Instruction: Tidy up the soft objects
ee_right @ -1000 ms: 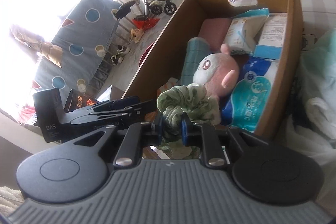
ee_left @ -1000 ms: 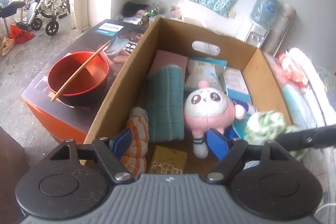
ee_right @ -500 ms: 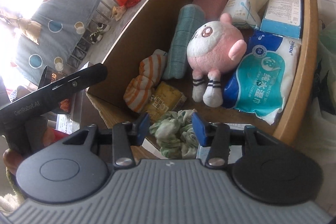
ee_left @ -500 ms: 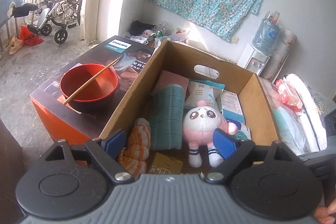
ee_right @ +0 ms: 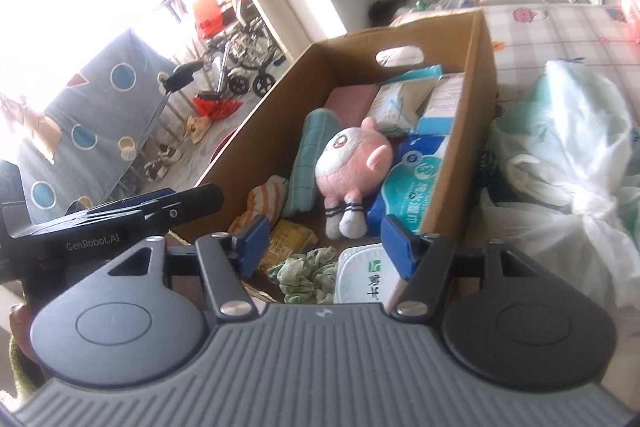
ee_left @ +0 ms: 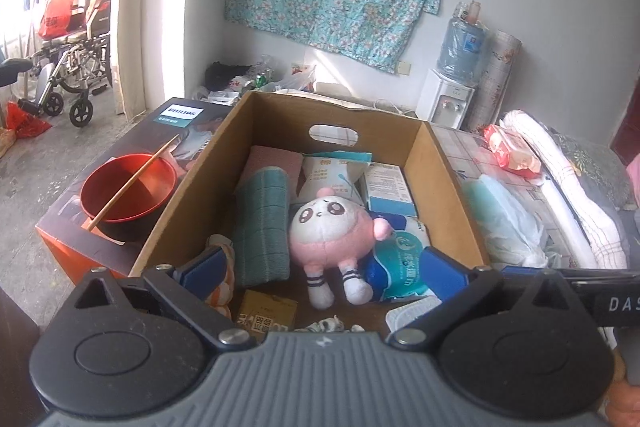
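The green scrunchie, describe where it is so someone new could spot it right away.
Find the cardboard box. The green scrunchie lies at its near end, between a yellow packet and a white wipes pack. It is the only crumpled, mottled green fabric ring there.

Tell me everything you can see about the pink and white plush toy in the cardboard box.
The plush toy is a round, soft-looking doll with a white face, big dark eyes, pink body, stubby pink arm and white legs banded in dark stripes. It lies face up in the cardboard box, between the rolled teal towel and a blue-green tissue pack, touching both. Neither gripper touches it.
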`<state>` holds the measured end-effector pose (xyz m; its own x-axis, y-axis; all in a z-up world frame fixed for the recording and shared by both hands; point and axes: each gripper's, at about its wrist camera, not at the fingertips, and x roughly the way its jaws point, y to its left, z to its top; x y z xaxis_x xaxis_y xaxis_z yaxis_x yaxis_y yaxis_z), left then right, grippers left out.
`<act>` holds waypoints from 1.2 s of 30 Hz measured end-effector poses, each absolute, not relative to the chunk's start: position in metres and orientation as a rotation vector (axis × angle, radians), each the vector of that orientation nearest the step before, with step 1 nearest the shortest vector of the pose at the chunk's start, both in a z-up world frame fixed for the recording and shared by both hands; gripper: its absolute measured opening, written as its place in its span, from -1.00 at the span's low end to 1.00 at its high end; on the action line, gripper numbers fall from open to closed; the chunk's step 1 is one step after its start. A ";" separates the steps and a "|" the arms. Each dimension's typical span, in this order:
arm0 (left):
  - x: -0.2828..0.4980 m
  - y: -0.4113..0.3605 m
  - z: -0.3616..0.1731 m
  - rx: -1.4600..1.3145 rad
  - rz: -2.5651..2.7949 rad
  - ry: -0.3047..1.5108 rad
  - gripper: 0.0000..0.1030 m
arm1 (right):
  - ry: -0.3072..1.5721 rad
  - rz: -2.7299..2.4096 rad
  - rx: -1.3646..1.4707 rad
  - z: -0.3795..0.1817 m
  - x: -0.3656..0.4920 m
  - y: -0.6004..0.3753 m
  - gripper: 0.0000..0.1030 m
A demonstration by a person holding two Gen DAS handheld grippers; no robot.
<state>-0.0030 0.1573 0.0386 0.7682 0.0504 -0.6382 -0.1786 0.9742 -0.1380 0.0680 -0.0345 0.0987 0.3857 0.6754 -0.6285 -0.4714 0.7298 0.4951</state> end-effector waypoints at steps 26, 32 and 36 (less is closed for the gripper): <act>-0.019 0.099 0.031 -0.029 0.185 0.764 1.00 | 0.861 0.443 0.215 0.087 0.014 -0.087 0.97; -0.017 0.109 0.029 -0.152 0.144 0.781 1.00 | 0.872 0.434 0.195 0.087 0.013 -0.085 0.97; -0.019 0.109 0.030 -0.159 0.173 0.774 1.00 | 0.875 0.431 0.195 0.087 0.013 -0.085 0.97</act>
<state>-0.0195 0.1094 0.0295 0.7021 0.0967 -0.7055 -0.2131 0.9739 -0.0787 0.0134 -0.0852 0.0871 0.5624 0.4418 -0.6989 -0.2846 0.8971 0.3380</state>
